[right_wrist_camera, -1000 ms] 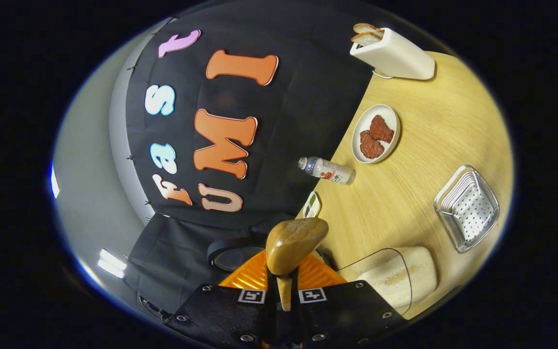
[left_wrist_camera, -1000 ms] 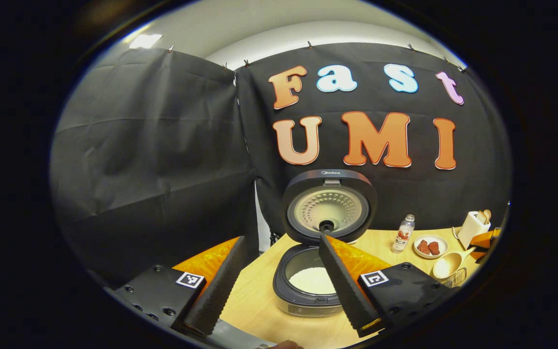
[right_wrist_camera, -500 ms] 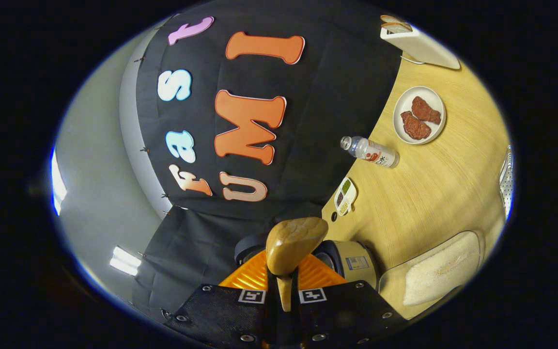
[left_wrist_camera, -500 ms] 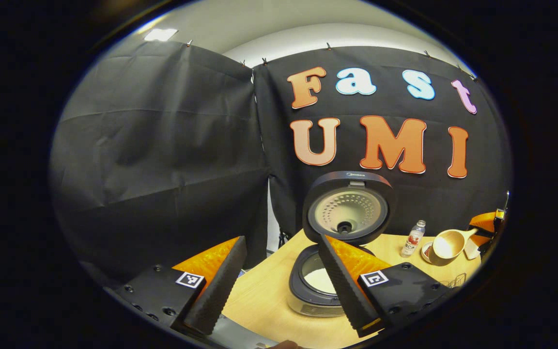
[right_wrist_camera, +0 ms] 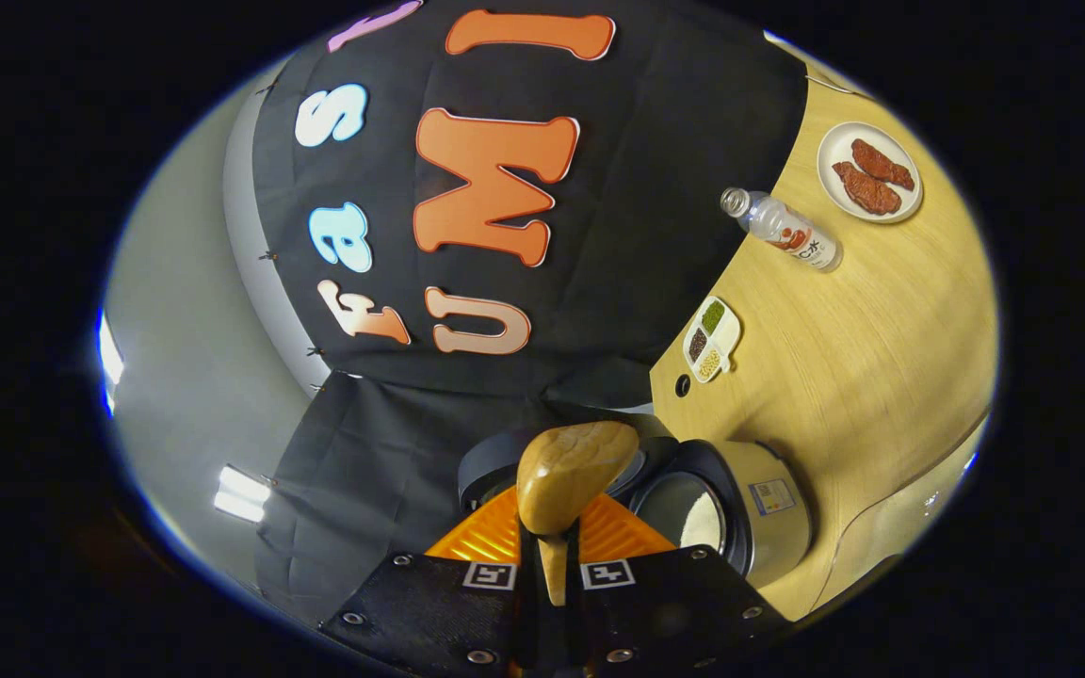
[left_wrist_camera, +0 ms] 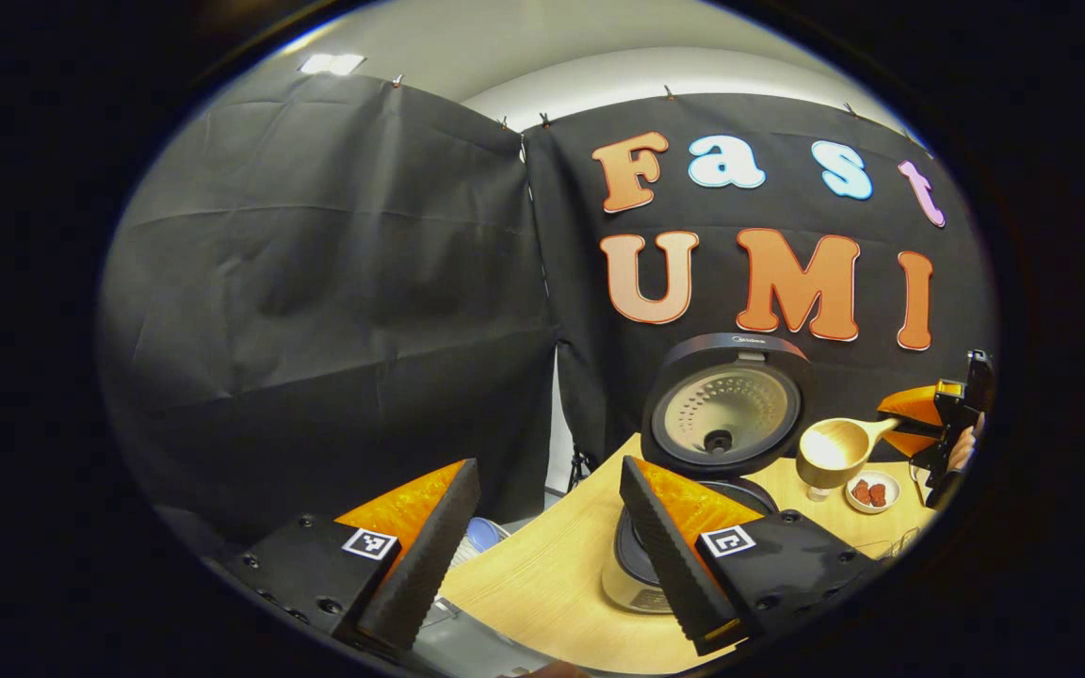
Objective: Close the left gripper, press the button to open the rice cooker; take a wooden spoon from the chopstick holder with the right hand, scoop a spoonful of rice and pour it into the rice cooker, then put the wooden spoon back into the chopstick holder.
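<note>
The rice cooker (left_wrist_camera: 726,414) carries a small brand mark on the top edge of its raised lid, too small to read. The bottle (right_wrist_camera: 785,229) has a red and white label and the cooker's side a sticker, both illegible.

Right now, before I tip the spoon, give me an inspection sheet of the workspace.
Surface: light wooden table, dry as far as seen.
Job's things: rice cooker lid up, white rice inside; wooden spoon beside the cooker's lid.
Clutter: bottle upright; plate of meat; small divided dish.
Grippers: right gripper shut on the spoon's handle; left gripper open, holding nothing.
Cables: nothing seen.
Surroundings: black cloth wall.
</note>
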`<state>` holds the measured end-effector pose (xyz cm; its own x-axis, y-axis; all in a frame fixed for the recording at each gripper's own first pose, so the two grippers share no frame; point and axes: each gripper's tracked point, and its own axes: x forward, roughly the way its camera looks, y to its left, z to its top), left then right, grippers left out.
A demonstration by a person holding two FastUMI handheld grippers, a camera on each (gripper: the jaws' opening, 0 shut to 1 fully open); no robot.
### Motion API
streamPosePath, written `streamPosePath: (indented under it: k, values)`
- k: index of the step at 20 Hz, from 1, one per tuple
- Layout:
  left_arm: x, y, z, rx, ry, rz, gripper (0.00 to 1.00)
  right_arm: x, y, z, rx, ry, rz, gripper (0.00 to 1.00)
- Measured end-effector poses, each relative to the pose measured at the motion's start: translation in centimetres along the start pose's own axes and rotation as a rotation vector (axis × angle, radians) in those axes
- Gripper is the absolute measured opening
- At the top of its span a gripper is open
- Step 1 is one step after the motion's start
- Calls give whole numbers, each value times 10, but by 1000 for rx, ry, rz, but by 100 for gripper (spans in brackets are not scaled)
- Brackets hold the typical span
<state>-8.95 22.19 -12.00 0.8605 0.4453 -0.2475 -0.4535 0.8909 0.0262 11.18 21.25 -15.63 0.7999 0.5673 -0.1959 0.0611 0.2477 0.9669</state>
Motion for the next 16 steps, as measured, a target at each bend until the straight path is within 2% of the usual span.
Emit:
streamPosePath:
  k: [7, 11, 16]
  values:
    - [0, 29, -3, 16, 1, 23, 97, 46, 0, -26, -157, 24, -76, 11]
    - [2, 41, -5, 10, 6, 36, 97, 64, -3, -45, -350, 44, -136, 11]
    - [4, 52, -18, 2, 37, 50, 97, 80, -5, -61, -647, 49, -207, 11]
